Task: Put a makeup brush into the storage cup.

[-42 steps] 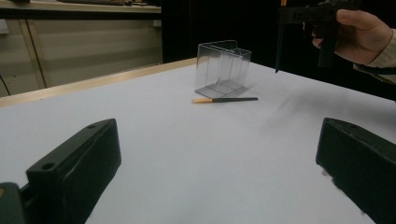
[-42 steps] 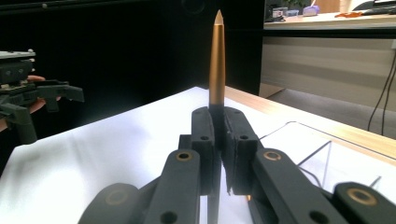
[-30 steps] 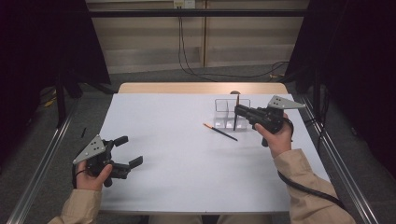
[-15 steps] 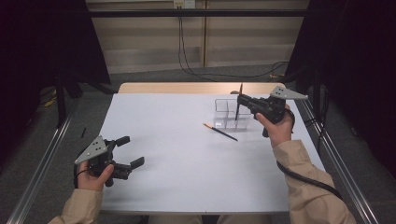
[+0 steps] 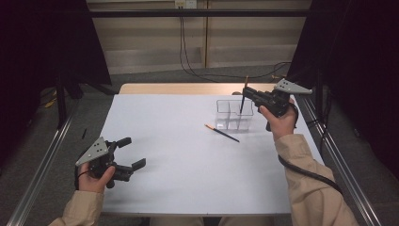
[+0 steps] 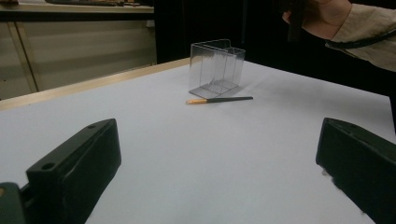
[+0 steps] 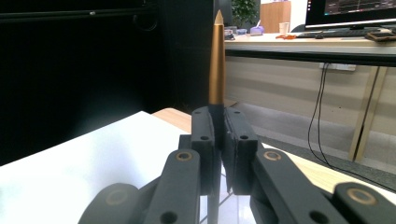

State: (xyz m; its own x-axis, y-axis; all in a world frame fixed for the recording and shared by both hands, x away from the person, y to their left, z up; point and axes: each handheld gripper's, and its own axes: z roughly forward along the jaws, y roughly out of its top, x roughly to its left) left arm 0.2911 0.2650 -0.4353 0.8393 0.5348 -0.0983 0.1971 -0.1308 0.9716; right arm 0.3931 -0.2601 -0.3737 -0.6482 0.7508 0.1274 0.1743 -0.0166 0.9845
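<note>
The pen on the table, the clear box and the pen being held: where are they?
Table pen (image 5: 222, 133): high view, mid-shaft.
Clear box (image 6: 215, 65): left gripper view, front wall.
Held pen (image 7: 216, 60): right gripper view, copper end.

Right gripper (image 5: 248, 92) raised, jaws clamped; left gripper (image 5: 131, 153) low, jaws apart.

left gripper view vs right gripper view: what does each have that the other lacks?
Left gripper view only: the spare pen lying flat on the white table in front of the clear organizer, and the left tool with jaws wide apart, holding nothing.

Right gripper view only: the right tool shut on an upright pen, gold end up, with a desk and monitor behind.

Both: the white table and part of the clear organizer.
</note>
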